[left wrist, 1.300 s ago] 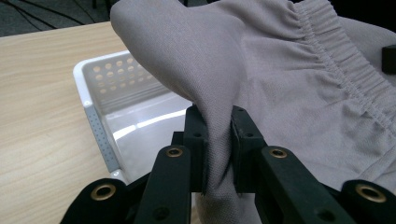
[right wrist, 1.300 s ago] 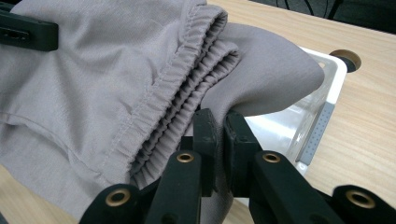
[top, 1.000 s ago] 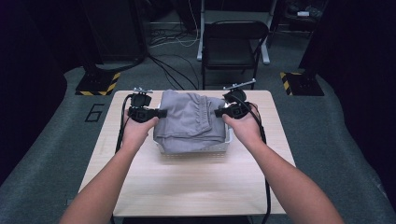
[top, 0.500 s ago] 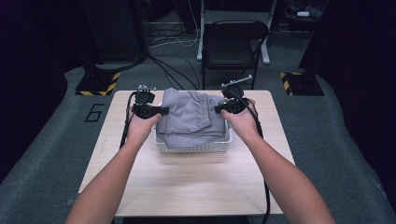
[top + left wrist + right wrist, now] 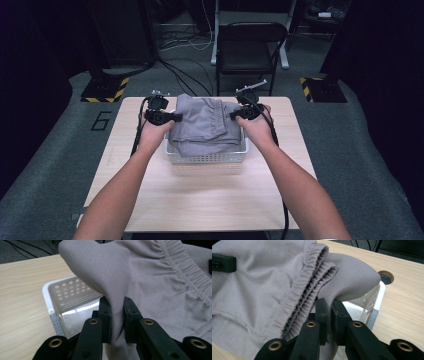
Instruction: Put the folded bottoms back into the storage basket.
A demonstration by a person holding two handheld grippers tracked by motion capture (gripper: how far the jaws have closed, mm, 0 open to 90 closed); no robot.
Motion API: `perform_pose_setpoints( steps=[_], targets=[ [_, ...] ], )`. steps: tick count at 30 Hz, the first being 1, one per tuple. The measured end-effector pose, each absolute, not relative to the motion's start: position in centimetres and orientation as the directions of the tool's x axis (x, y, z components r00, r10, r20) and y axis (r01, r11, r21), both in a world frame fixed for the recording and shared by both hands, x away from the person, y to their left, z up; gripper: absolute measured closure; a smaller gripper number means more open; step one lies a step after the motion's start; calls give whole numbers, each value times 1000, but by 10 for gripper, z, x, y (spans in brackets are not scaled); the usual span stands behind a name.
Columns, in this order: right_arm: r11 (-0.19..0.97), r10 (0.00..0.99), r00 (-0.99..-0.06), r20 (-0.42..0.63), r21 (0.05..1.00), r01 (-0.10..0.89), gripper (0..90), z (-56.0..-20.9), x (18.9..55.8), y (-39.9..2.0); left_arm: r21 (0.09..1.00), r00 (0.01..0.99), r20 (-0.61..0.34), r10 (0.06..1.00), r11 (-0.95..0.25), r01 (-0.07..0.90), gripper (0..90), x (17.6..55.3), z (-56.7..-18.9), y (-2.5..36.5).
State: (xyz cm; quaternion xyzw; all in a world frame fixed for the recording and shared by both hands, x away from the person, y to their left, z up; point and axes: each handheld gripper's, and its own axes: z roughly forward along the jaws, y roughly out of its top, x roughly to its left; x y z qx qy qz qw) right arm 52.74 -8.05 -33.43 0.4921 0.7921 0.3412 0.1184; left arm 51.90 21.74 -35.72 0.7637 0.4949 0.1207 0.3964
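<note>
Since a second ago the folded grey garment [image 5: 205, 126] sits lower, down in the white basket [image 5: 206, 157] on the desk [image 5: 210, 200]. Left tongs [image 5: 175, 118] and right tongs [image 5: 234, 115] each pinch a side fold (elastic waistband facing up).

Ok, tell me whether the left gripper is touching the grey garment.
Touching. The left gripper view shows the left gripper with both jaws pinching a fold of the grey garment above the white basket.

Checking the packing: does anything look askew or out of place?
Slightly. The folded grey garment sits atop the white perforated basket, not down inside it; both side edges are pinched up by the left gripper and right gripper.
</note>
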Motion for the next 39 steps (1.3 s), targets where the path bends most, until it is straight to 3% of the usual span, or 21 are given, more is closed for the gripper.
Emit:
perform_pose_setpoints(
  steps=[31,39],
  targets=[
    [279,886,-447,124,629,726,847,-365,542,-75,699,462,-174,870,-221,680,795,536,-385,206],
    [279,883,-452,126,634,721,847,-368,543,-73,701,421,-201,884,-171,693,795,535,-396,211]
  ],
)
